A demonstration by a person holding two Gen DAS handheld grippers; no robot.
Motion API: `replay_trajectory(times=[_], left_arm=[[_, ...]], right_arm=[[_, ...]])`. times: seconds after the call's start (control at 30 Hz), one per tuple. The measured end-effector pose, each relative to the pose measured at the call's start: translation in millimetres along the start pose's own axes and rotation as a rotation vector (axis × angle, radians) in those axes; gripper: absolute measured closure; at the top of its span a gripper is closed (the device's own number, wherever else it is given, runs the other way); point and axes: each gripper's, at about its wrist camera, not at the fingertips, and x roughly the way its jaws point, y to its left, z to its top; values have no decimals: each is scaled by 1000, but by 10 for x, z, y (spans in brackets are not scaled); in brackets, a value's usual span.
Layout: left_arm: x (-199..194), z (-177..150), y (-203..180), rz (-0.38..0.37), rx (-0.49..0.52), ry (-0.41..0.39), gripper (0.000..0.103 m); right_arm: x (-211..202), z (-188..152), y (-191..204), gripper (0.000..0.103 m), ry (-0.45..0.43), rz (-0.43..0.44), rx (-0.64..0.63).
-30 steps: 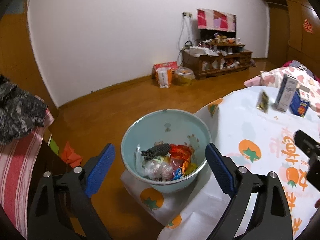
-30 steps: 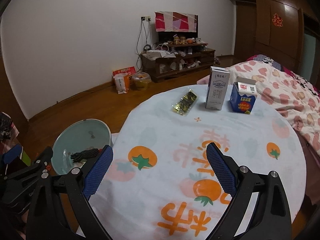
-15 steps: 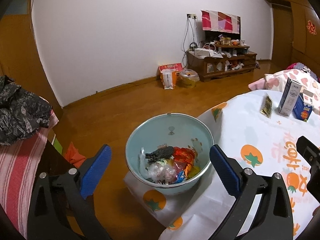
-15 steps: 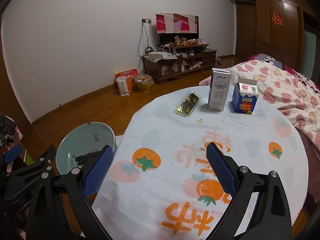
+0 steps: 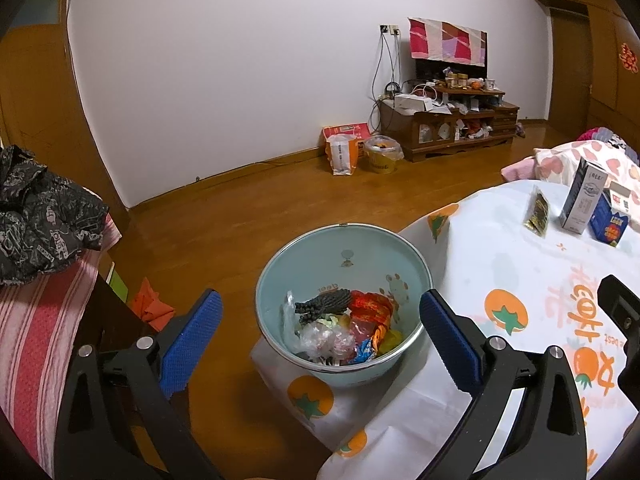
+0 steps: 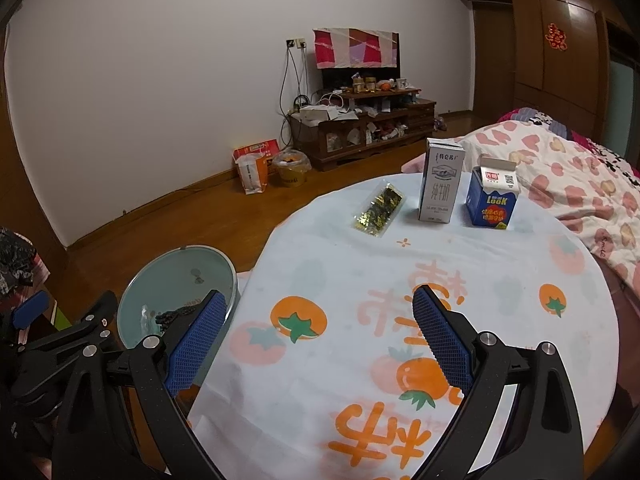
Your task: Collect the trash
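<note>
The left tool (image 5: 320, 336) hangs with its jaws spread wide, having just been opening, nothing between them. At twelve o'clock from it sits a pale blue bowl (image 5: 344, 248) holding crumpled wrappers (image 5: 344, 328). The right tool (image 6: 316, 332), also open and empty, hovers over the desk (image 6: 400, 280). At twelve o'clock lie a foil packet (image 6: 378, 210), a tall carton (image 6: 440, 184) and a blue carton (image 6: 494, 198).

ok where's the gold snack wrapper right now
In the right wrist view the gold snack wrapper lies flat at the table's far side, just left of the white milk carton.
</note>
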Motion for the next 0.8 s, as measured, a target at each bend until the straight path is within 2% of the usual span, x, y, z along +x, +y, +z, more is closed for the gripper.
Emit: replay_trajectory(times=[0.17, 0.27, 0.4, 0.67, 0.8], left_arm=[[-3, -3, 3, 4, -3, -3, 6], [-25, -5, 17, -36, -9, -5, 8], [-152, 3, -3, -7, 21, -79, 13], [-94, 59, 28, -11, -15, -26, 7], [-102, 46, 21, 1, -5, -28, 6]], right_arm=[[-4, 0, 3, 10, -1, -2, -1], [-4, 0, 2, 10, 1, -2, -4], [-13, -1, -3, 10, -6, -4, 9], [-28, 4, 10, 10, -10, 3, 12], [-43, 3, 12, 10, -13, 5, 14]])
